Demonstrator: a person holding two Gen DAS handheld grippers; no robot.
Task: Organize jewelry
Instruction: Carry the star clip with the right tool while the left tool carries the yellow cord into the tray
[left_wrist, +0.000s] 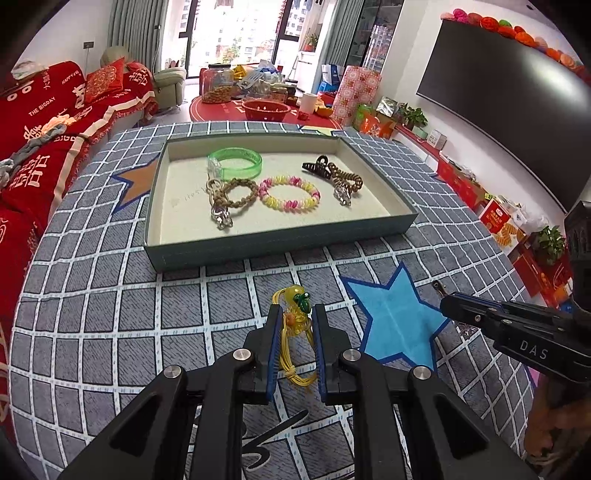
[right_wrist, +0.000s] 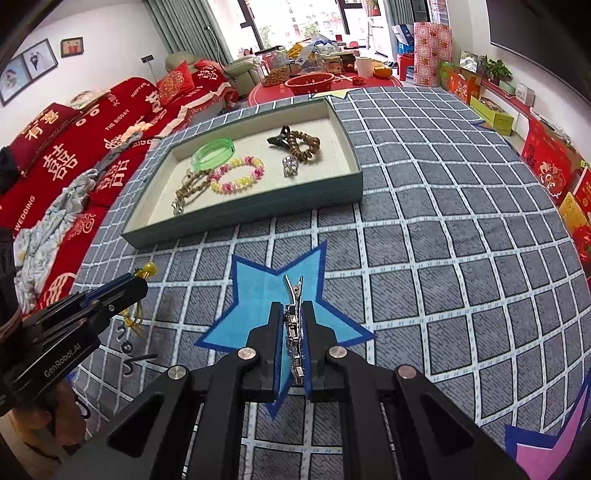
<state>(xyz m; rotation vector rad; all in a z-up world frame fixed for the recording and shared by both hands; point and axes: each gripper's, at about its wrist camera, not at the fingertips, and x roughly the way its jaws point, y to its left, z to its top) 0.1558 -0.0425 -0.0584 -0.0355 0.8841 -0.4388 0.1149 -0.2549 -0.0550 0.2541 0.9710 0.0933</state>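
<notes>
We hold two pieces at once: the left claw (left_wrist: 294, 314) is closed on a yellow beaded charm (left_wrist: 295, 301) whose cord loops hang down between the jaws, and the right claw (right_wrist: 292, 314) is clamped tight on a silver hair clip (right_wrist: 293, 295) whose toothed tip sticks out past the fingertips; both hover over the grid-patterned cloth (left_wrist: 110, 314) covering the desk, on the near side of the tray (left_wrist: 258, 245).

The step in hand, as we judge it, is carrying these into the tray; we should clear the near wall with the dangling cord lifted above the rim, lest the loops catch on it, and lower each piece before letting go rather than dropping it.

Inside, the green bangle (left_wrist: 236, 162), braided bracelet (left_wrist: 236, 194), pink and yellow bracelet (left_wrist: 290, 194) and brown clip and coil (left_wrist: 332, 173) crowd the middle and far part; the near strip and the left corner of the lining lie bare, so we aim there; the claws sit close side by side, so one should go in first.
</notes>
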